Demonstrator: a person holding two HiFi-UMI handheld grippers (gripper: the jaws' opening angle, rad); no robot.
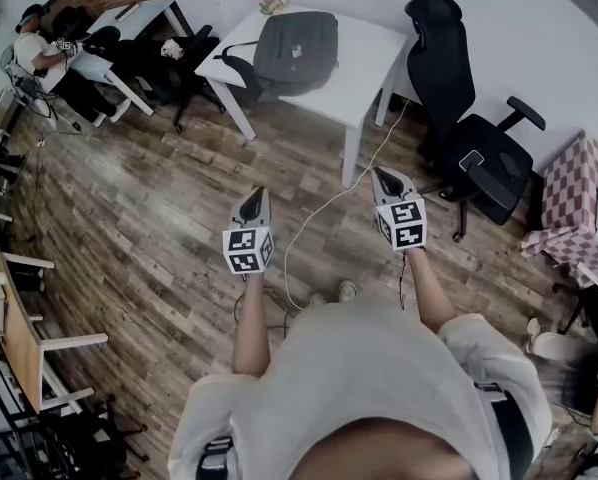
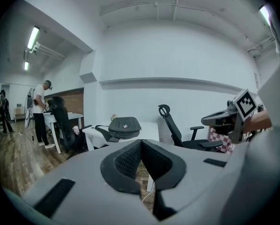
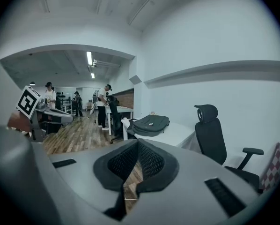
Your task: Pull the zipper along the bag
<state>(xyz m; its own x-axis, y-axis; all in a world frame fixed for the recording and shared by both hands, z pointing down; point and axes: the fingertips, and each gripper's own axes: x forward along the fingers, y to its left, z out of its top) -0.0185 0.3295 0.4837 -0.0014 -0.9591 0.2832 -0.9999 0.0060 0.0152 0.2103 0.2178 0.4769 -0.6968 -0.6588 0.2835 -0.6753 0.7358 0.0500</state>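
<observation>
A dark grey bag (image 1: 295, 50) lies flat on a white table (image 1: 379, 58) across the room; it also shows in the left gripper view as the bag (image 2: 124, 126) and in the right gripper view as the bag (image 3: 151, 123). My left gripper (image 1: 256, 197) and right gripper (image 1: 381, 176) are held out over the wooden floor, well short of the table, both pointing toward it. Each has its jaws together with nothing between them. The left gripper (image 2: 141, 142) and the right gripper (image 3: 137, 141) show pads touching at the tips.
A black office chair (image 1: 469, 138) stands right of the table. A white cable (image 1: 324, 208) runs over the floor between my grippers. A checked cloth (image 1: 574, 208) sits at far right. Other desks and a seated person (image 1: 39, 53) are at upper left, shelving (image 1: 19, 338) at left.
</observation>
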